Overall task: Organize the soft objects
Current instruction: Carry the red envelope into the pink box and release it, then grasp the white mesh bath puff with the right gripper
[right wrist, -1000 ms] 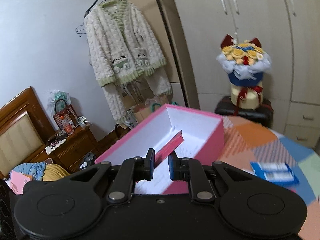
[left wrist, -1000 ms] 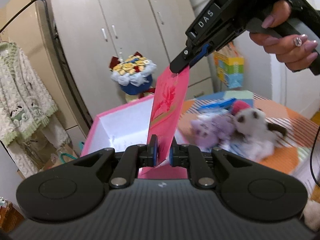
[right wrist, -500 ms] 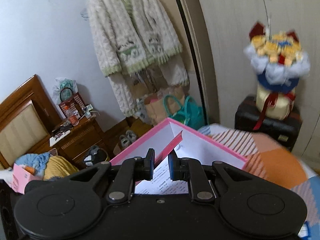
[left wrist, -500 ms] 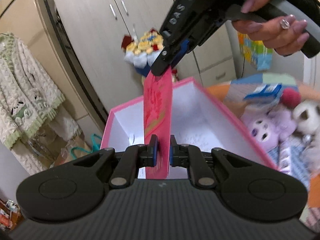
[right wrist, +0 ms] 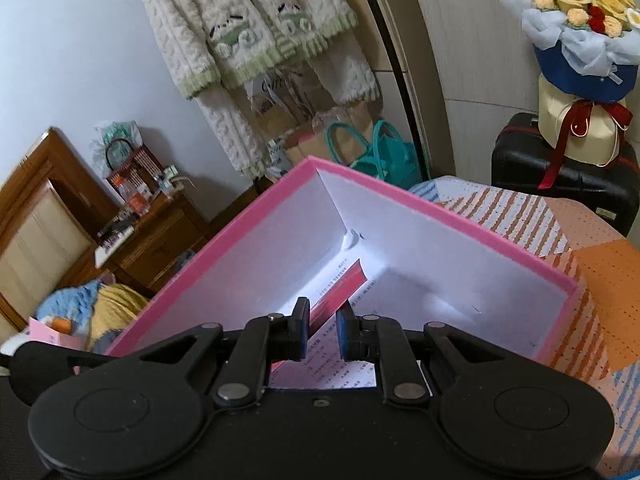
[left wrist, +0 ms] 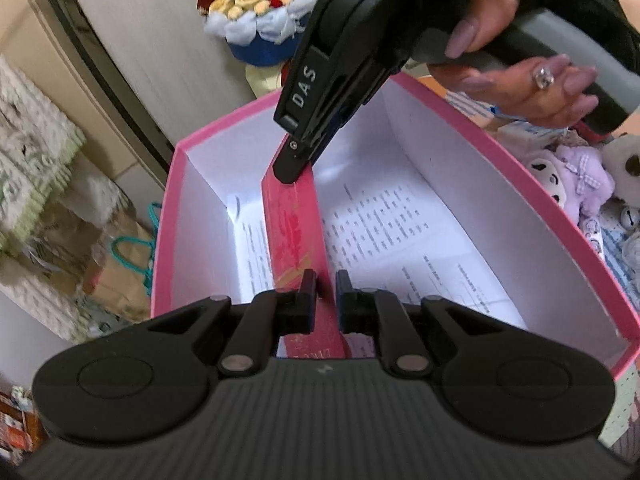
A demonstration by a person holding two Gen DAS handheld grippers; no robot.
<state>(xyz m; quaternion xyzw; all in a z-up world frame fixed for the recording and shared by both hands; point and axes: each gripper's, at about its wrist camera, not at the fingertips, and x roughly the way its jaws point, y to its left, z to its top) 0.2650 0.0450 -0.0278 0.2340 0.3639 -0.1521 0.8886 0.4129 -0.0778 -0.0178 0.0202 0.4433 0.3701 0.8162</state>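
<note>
A pink card point(left wrist: 294, 236) with a red print stands on edge inside the open pink box point(left wrist: 560, 216), over printed paper on its white floor. My left gripper point(left wrist: 322, 292) is shut on the card's near end. My right gripper point(right wrist: 322, 316) is shut on its far end; in the left wrist view it point(left wrist: 294, 168) reaches down from above. The card also shows in the right wrist view point(right wrist: 340, 284), low in the box point(right wrist: 460, 220). Plush toys point(left wrist: 576, 176) lie on the bed right of the box.
The box sits on a patchwork bedspread point(right wrist: 580, 248). A flower bouquet point(right wrist: 580, 12) stands on a black suitcase point(right wrist: 560, 176) by the wardrobe. A knitted cardigan point(right wrist: 248, 28) hangs on the wall. Bags point(right wrist: 376, 156) and a wooden nightstand point(right wrist: 152, 232) stand beyond the box.
Both grippers have carried the pink card down from above the box rim into the box. The box now fills more of both views.
</note>
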